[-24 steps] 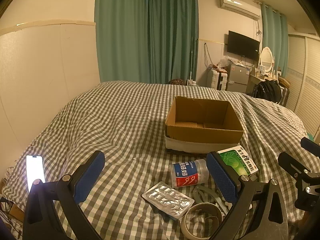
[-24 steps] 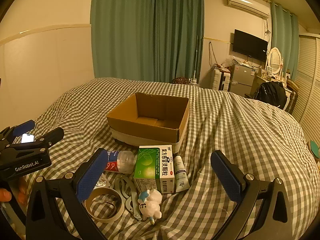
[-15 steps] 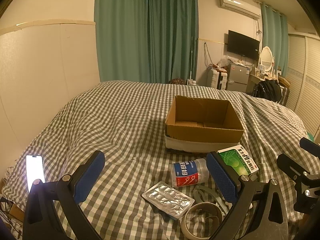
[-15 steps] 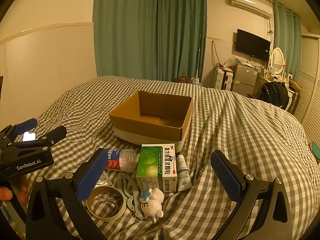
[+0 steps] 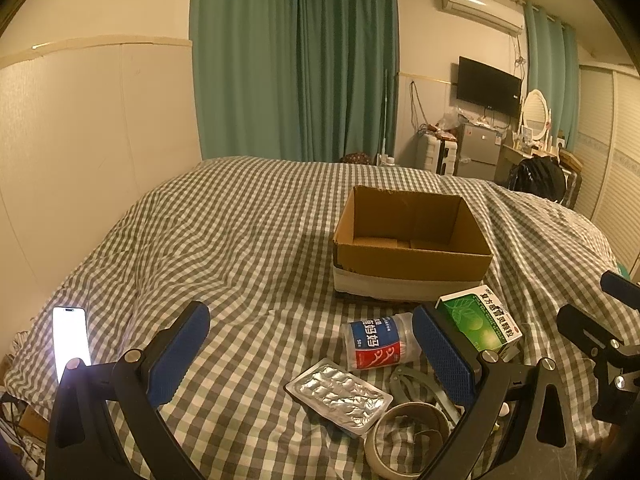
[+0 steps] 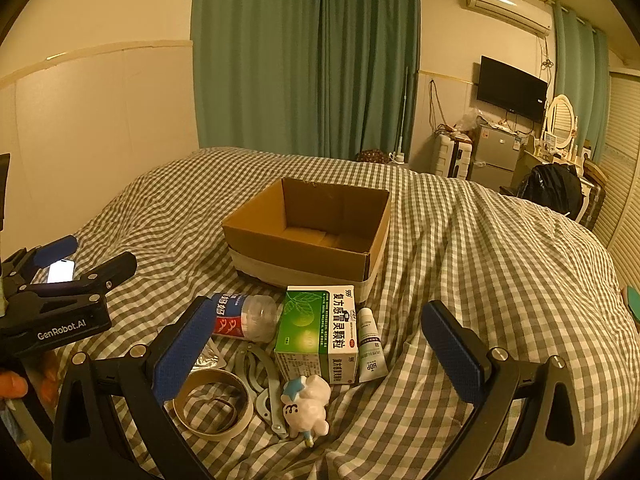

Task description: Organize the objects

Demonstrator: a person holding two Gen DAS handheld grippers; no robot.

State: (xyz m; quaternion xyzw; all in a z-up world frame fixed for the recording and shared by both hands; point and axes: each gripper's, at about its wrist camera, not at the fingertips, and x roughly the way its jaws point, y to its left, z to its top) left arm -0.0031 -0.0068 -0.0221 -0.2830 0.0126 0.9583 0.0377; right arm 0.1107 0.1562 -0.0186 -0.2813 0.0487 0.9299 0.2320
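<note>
The brown box (image 6: pixel 308 236) is sitting open on the checked bed (image 6: pixel 480 260), and nothing is showing inside it. All the small things are lying in a bunch just in front of it, at its 6 o'clock. The green medicine box (image 6: pixel 316 332) is lying closest to the brown box. The little white tube (image 6: pixel 370 344) is touching it at 3 o'clock, and the plastic bottle (image 6: pixel 244 316) is lying on its side at 9 o'clock. The toy sheep (image 6: pixel 306 404) is lying at 6 o'clock. The silver pill sheet (image 5: pixel 338 390), the ring of tape (image 6: pixel 214 404) and the grey clippers (image 6: pixel 260 376) are lying near the bottle.

Almost nothing is changing from a moment ago. The things are staying where they were. The right gripper (image 6: pixel 320 344) is creeping a bit closer to the bunch, so the medicine box looks a little bigger in its view. The left gripper (image 5: pixel 312 356) is hardly moving at all. So the tidying is probably only starting, and nothing is picked up yet.

Both grippers are hanging above the bed, spread wide and holding nothing. The right one is pointing at the medicine box. The left one is pointing at the bottle and pill sheet. A lit phone (image 5: pixel 70 338) is lying far off at 9 o'clock.
</note>
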